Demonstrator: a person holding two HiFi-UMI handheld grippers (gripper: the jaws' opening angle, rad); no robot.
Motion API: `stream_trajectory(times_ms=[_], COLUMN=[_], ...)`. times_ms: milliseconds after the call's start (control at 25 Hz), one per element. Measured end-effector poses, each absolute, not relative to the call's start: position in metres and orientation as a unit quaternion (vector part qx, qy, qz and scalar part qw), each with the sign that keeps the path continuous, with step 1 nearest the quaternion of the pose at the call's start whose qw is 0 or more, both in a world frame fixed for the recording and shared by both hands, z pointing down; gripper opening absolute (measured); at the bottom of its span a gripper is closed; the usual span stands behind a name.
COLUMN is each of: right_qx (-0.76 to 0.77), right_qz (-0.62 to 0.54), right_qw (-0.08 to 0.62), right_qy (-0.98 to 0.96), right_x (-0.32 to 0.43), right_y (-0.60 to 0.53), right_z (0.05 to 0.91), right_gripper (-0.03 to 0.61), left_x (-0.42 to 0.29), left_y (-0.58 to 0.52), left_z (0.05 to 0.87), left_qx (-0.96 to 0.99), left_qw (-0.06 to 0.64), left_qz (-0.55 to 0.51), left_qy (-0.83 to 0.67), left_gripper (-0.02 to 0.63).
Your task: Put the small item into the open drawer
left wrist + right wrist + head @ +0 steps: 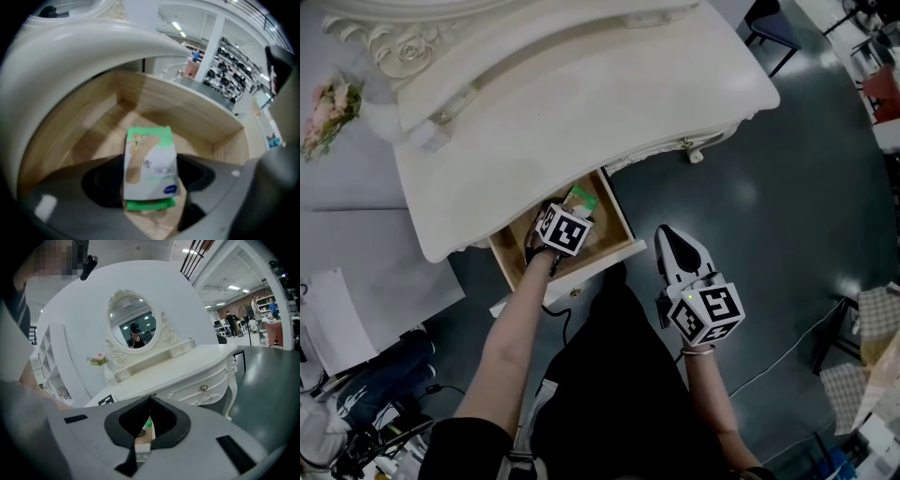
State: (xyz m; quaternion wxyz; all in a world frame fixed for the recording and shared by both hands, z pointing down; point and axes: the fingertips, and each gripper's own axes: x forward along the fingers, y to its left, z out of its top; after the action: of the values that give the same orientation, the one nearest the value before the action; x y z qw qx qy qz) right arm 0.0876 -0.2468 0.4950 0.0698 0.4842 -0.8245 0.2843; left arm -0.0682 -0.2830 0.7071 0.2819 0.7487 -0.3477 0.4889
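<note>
A white carved bench (581, 84) stands on a dark grey floor (797, 187), and an oval mirror (132, 327) in a carved frame rises at its back. A small bunch of pink flowers (330, 105) shows near the bench's left end. A thin white cable (787, 347) lies on the floor.

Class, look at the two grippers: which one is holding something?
The left gripper: its jaws grip a green-and-white packet inside the open drawer. The right gripper hangs outside the drawer, jaws shut on nothing.
</note>
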Motion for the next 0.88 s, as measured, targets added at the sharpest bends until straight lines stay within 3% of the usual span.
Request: stream_trajectory(times_ms=[880], right_qx=[0.478], right_qz=[0.274], right_qw=[0.067], right_qy=[-0.831], right_x=[0.082], right_y=[-0.24], right_z=[0.488], right_gripper=[0.005], left_x=[-0.073], left_y=[-0.28], left_z=[0.687], left_qx=[0.756], left_qw=[0.271], left_qz=[0.476], left_qy=[-0.358], left_gripper=[0.37])
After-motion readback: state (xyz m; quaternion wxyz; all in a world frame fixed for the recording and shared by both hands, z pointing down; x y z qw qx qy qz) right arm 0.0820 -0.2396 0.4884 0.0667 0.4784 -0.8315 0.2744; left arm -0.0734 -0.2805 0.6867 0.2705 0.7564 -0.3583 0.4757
